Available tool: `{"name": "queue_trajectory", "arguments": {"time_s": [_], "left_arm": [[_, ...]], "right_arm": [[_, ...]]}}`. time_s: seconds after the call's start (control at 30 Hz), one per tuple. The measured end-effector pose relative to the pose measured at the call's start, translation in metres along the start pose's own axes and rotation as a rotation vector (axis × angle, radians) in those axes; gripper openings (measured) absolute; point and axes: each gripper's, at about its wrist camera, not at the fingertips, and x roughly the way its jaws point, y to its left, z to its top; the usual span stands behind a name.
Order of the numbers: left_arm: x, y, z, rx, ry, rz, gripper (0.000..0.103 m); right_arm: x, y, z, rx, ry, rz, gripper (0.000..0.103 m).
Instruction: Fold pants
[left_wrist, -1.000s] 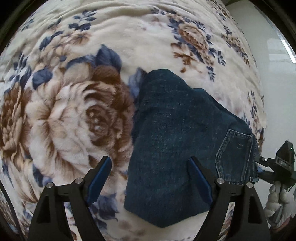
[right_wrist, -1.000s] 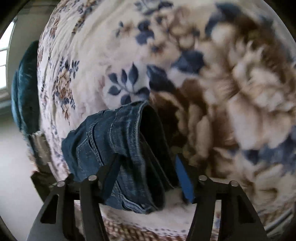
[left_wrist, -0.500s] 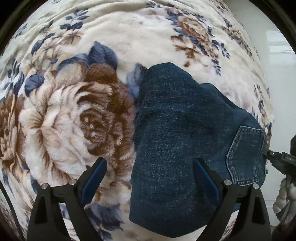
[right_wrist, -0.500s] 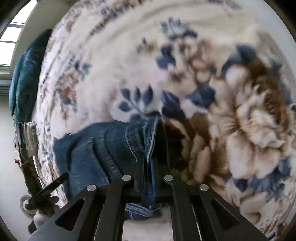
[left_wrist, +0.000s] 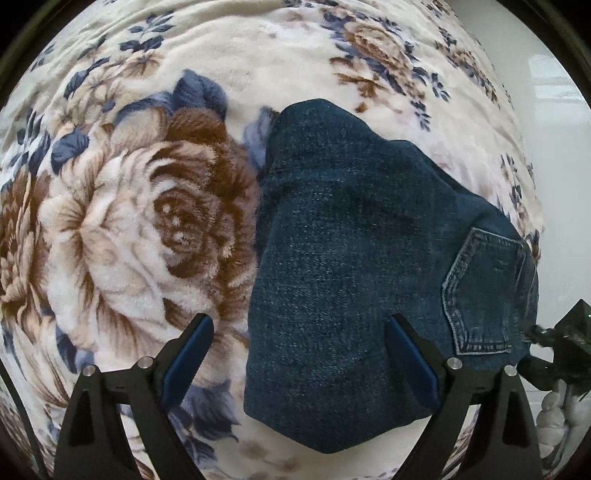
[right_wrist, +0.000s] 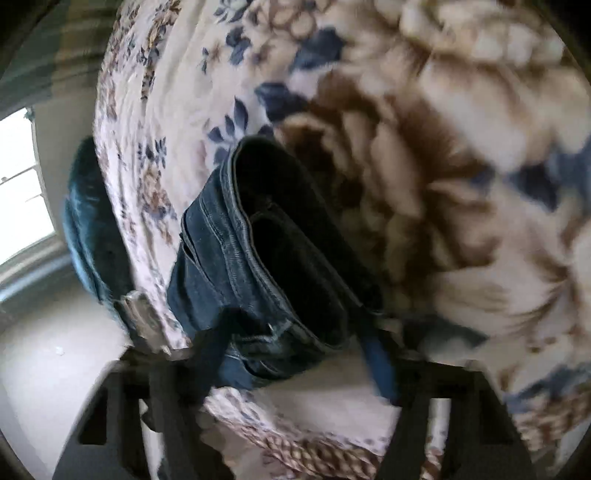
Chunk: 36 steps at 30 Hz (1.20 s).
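Tongs of the left hand (left_wrist: 297, 354) hang spread wide above the folded pants (left_wrist: 354, 266), one pad over the denim, the other over the floral blanket (left_wrist: 122, 229) beside it, gripping nothing. The right tongs (right_wrist: 295, 354), blurred, have just been opening, with the pants' waistband end (right_wrist: 266, 258) between their pads, at the bed's edge.

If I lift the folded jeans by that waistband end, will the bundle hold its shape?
Probably not. The folded jeans are soft denim in loose stacked layers, so lower folds would likely droop open. Several layers look fairly heavy. The plush blanket may drag if pushed.
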Motion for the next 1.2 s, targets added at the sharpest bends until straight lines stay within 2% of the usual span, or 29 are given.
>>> {"name": "queue_trajectory", "arguments": {"time_s": [0.03,0.07,0.13,0.2,0.3,0.4,0.43,0.47,0.53,0.6,0.67,0.73,0.8,0.9,1.03,1.13,1.17,1.2], "left_arm": [[0.001,0.001,0.0,0.008,0.002,-0.002,0.096],[0.002,0.0,-0.001,0.013,0.004,-0.005,0.096],[0.004,-0.002,-0.002,0.025,0.011,-0.012,0.096],[0.007,-0.003,-0.003,0.05,0.013,0.019,0.096],[0.008,-0.006,-0.001,0.062,0.008,0.047,0.096],[-0.002,-0.016,-0.001,0.084,-0.018,0.074,0.096],[-0.01,-0.021,-0.002,0.105,-0.045,0.095,0.096],[-0.017,-0.025,-0.002,0.117,-0.074,0.103,0.096],[-0.034,-0.033,-0.002,0.13,-0.154,0.075,0.096],[-0.042,-0.035,0.006,0.119,-0.196,0.032,0.096],[-0.039,-0.032,0.022,0.097,-0.188,0.009,0.095],[-0.037,-0.023,0.034,0.041,-0.161,-0.021,0.093],[-0.043,-0.012,0.034,-0.027,-0.161,-0.098,0.093],[-0.044,0.004,0.01,-0.143,-0.132,-0.193,0.093],[-0.023,0.016,-0.04,-0.342,-0.031,-0.317,0.093],[0.0,0.017,-0.066,-0.445,-0.004,-0.388,0.093],[0.009,0.018,-0.07,-0.489,-0.007,-0.422,0.093],[0.02,0.02,-0.074,-0.554,-0.027,-0.489,0.093]], "right_arm": [[0.001,0.0,-0.002,-0.005,-0.016,-0.02,0.032],[-0.001,0.002,-0.006,-0.023,-0.035,-0.048,0.024],[-0.007,0.01,-0.013,-0.078,-0.07,-0.095,0.022],[-0.005,0.013,-0.018,-0.142,-0.085,-0.183,0.022],[0.018,0.009,-0.014,-0.164,-0.024,-0.255,0.024],[0.017,0.032,-0.012,-0.263,-0.032,-0.316,0.037],[0.012,0.038,-0.013,-0.29,-0.043,-0.327,0.048],[0.007,0.045,-0.015,-0.314,-0.061,-0.33,0.073],[-0.01,0.061,-0.018,-0.372,-0.108,-0.279,0.093],[-0.017,0.074,-0.016,-0.41,-0.128,-0.242,0.094],[-0.015,0.078,-0.005,-0.404,-0.114,-0.217,0.094],[-0.01,0.076,0.009,-0.374,-0.1,-0.196,0.094],[-0.008,0.072,0.014,-0.303,-0.099,-0.183,0.094],[-0.017,0.052,-0.008,-0.201,-0.124,-0.1,0.094],[-0.015,0.008,-0.049,-0.006,-0.166,0.045,0.094],[0.013,-0.023,-0.067,0.114,-0.112,0.157,0.094],[0.022,-0.03,-0.07,0.145,-0.1,0.175,0.094],[0.033,-0.036,-0.071,0.162,-0.097,0.203,0.094]]}}
